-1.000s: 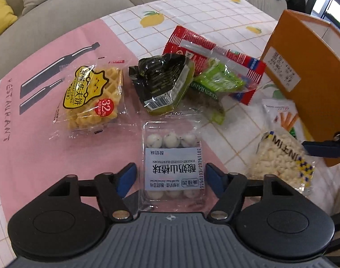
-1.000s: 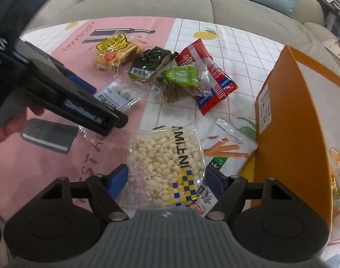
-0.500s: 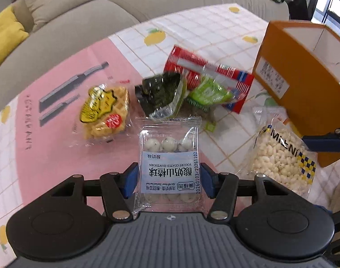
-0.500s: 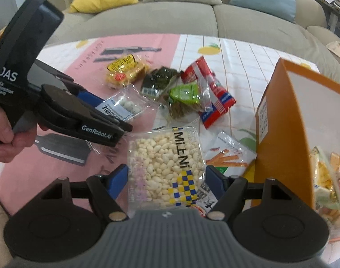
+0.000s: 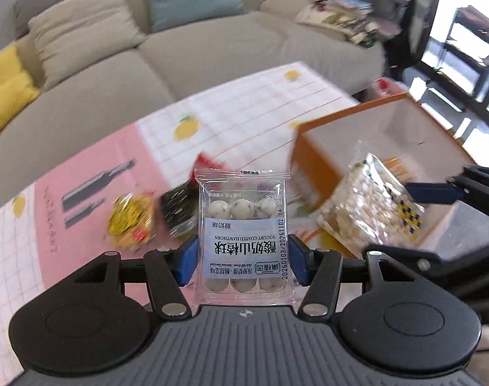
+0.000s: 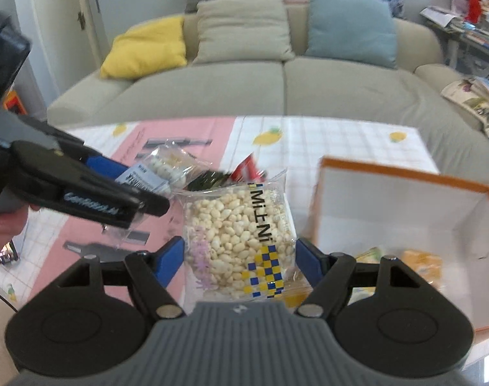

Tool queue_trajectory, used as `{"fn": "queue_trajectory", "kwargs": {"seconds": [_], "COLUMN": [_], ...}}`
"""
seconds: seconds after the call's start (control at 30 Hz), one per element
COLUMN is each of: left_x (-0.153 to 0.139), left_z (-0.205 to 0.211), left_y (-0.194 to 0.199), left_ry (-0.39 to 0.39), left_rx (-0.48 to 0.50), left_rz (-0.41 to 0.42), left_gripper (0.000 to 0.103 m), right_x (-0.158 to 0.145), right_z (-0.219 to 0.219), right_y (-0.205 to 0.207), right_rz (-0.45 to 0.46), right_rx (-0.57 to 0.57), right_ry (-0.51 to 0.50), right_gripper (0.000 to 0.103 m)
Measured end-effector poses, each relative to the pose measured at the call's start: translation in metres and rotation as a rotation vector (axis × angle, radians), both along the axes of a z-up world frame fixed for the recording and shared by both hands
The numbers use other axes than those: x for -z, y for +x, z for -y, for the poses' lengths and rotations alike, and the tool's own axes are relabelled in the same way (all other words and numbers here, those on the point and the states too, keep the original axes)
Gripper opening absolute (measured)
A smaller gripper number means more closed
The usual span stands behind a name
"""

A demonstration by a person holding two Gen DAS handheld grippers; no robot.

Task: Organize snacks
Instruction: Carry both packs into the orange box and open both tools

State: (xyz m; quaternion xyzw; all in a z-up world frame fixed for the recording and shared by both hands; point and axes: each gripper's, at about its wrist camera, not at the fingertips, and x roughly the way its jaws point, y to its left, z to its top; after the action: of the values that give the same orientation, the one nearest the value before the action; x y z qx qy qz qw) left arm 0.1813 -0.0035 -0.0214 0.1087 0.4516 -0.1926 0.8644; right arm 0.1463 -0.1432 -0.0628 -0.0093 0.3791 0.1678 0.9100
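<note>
Left gripper [image 5: 242, 259], at lower centre of its own view, is clamped on the clear hawthorn-ball packet [image 5: 243, 233], held upright above the pink tablecloth [image 5: 83, 199]. At right, the puffed-rice bag [image 5: 371, 212] hangs before the orange box [image 5: 312, 164].

Right gripper [image 6: 239, 257], lower centre of its view, grips the puffed-rice bag [image 6: 239, 238]; the orange box [image 6: 402, 173] stands open at right, the left gripper [image 6: 93, 193] at left.

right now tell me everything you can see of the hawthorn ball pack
The hawthorn ball pack is a clear plastic pouch with rows of white yogurt-coated balls and a pale blue label with Chinese text and YOGURT-COATED HAWTHORN. The left gripper is shut on its sides, holding it above the table, its crimped seal pointing away from the gripper.
</note>
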Motion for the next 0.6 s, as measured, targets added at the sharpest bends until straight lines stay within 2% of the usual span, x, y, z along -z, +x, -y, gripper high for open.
{"fn": "queue_trajectory", "kwargs": {"seconds": [0.13, 0.27, 0.4, 0.6], "left_x": [-0.019, -0.024, -0.013, 0.018], "left_z": [0.04, 0.085, 0.13, 0.181], "left_y": [-0.005, 0.001, 0.02, 0.044], "left_ry": [-0.02, -0.016, 0.004, 0.082], "left_rx": [0.096, 0.192, 0.265, 0.345], "left_rz": [0.038, 0.061, 0.023, -0.015], "left_gripper": [0.065, 0.065, 0.065, 0.065], "right_x": [-0.019, -0.025, -0.023, -0.004], "right_z": [0.044, 0.096, 0.143, 0.186], "right_y": [-0.001, 0.005, 0.013, 0.035], "right_rz": [-0.002, -0.056, -0.097, -0.168], "right_rx": [0.044, 0.114, 0.182, 0.228], "right_ry": [0.023, 0.061, 0.042, 0.016], "right_gripper": [0.073, 0.073, 0.073, 0.073]}}
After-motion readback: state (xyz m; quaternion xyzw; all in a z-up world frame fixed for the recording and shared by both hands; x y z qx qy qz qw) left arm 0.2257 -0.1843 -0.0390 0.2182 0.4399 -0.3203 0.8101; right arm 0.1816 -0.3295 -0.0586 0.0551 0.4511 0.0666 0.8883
